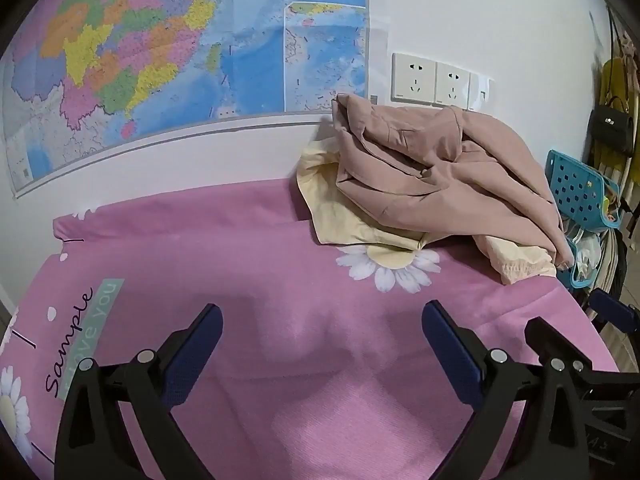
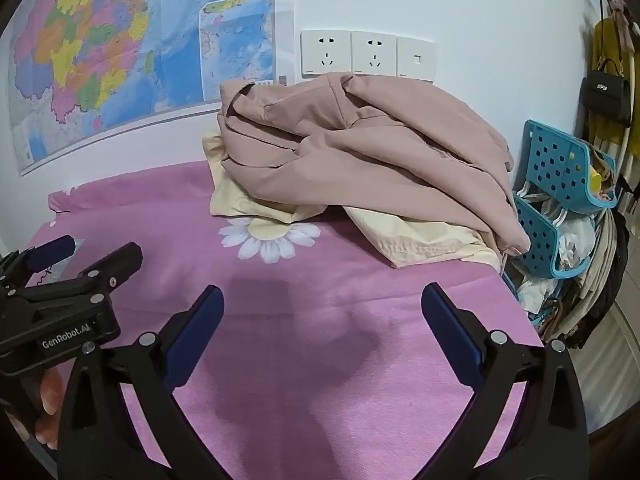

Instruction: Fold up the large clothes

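Observation:
A crumpled dusty-pink garment (image 1: 440, 168) lies in a heap on a pale yellow garment (image 1: 340, 216) at the far right of a pink daisy-print sheet (image 1: 240, 264), against the wall. The same pink garment (image 2: 360, 148) and yellow garment (image 2: 420, 240) show in the right wrist view. My left gripper (image 1: 322, 312) is open and empty, low over the sheet, well short of the heap. My right gripper (image 2: 322, 296) is open and empty, also short of the heap. The left gripper (image 2: 86, 252) shows at the left of the right wrist view.
A map (image 1: 160, 60) and wall sockets (image 1: 432, 80) are on the wall behind. Blue perforated baskets (image 2: 560, 168) with clutter stand past the sheet's right edge. A black handbag (image 2: 606, 96) hangs at far right.

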Demonstrator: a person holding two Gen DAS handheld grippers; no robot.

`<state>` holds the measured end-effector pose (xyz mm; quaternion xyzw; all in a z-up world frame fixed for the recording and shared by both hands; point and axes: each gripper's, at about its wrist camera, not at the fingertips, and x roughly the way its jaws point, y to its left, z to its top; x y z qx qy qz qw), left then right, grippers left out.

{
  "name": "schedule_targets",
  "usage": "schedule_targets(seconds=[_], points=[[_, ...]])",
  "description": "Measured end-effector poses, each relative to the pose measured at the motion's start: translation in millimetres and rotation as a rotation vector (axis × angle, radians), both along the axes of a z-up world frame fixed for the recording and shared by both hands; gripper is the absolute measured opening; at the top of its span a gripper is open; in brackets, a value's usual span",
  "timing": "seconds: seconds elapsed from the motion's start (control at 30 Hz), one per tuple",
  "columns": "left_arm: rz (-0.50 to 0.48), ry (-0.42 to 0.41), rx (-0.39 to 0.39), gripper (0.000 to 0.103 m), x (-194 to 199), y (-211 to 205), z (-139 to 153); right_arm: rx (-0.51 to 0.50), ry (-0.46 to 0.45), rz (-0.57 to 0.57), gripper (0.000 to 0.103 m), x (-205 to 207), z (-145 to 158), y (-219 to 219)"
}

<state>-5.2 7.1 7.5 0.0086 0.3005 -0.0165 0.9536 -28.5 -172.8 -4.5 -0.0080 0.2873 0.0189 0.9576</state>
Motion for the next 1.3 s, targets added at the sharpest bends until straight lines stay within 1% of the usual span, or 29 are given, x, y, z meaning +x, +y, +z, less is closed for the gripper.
schedule_targets(seconds=[0.63, 1.3], points=[[-0.003, -0.003, 0.003, 0.096, -1.7, -0.9, -1.9, -0.021, -0.016, 0.006, 0.097, -2.8, 1.9, 2.0], [-0.001, -0.001, 0.007, 0.096, -3.2, 0.4, -2.6, -0.019, -0.028, 0.015, 0.097, -3.6, -1.1, 3.8]])
